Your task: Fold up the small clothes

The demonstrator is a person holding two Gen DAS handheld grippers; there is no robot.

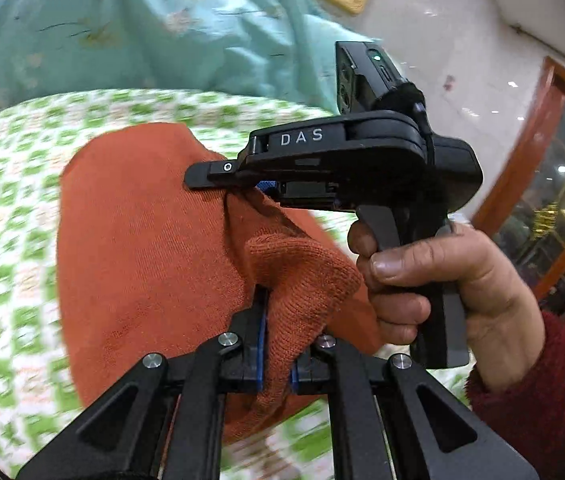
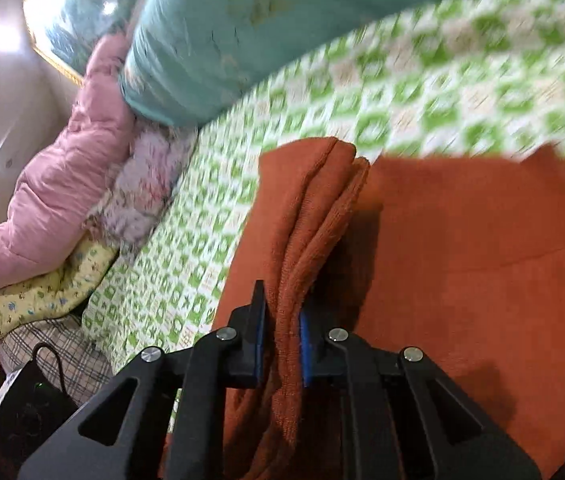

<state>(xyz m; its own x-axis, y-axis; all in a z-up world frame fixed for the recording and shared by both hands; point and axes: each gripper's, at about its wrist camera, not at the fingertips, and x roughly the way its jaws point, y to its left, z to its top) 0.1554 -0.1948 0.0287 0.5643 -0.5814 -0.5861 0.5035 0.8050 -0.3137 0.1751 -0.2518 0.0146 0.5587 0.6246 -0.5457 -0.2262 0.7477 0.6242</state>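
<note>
An orange knit garment (image 1: 142, 248) lies spread on the green-and-white checked bedcover (image 1: 6, 208). My left gripper (image 1: 278, 300) is shut on a bunched ribbed edge of it, the fabric rising between the blue pads. Just beyond, the right gripper (image 1: 226, 178), held by a hand (image 1: 434, 280) in a red sleeve, pinches the same cloth. In the right wrist view the right gripper (image 2: 282, 312) is shut on a folded ridge of the orange garment (image 2: 462, 248), which stretches flat to the right.
A teal floral quilt (image 1: 142, 28) is heaped at the far side of the bed. A pink padded cover (image 2: 54, 184) and a yellow printed cloth (image 2: 46, 296) lie at the left of the bedcover (image 2: 422, 92). A wood-framed glass door (image 1: 542, 208) stands on the right.
</note>
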